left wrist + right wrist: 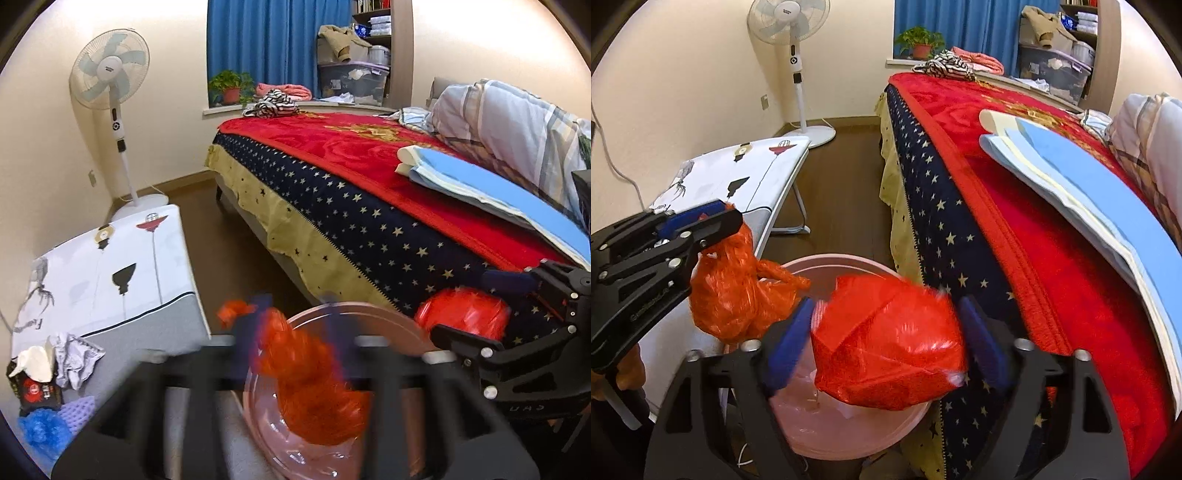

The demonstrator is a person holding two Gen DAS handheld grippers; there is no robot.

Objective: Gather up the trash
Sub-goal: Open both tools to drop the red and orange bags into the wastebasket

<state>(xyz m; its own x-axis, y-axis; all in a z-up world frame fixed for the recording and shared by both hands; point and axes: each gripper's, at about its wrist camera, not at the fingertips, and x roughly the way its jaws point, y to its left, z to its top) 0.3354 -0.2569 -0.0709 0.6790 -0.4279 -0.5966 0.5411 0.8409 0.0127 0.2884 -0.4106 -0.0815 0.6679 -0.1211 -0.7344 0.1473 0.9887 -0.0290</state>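
A pink plastic bin (849,259) stands on the floor between the bed and a white-covered board. In the left wrist view my left gripper (295,319) is blurred, its jaws wide apart, and a crumpled orange plastic bag (314,387) hangs loose between them over the bin's rim (388,317). The right wrist view shows that bag (738,295) below the left gripper's tips (729,219). My right gripper (886,326) is open around a red plastic bag (886,343) above the bin, and the blue pads (790,343) do not press on it. That red bag (461,310) also shows on the right.
The bed (1052,277), with its red blanket and starred cover, crowds the bin's right side. The white printed board (110,280) is on the left and carries crumpled paper (70,358), a small box (35,387) and a blue bag (44,432). A standing fan (114,96) is beyond it.
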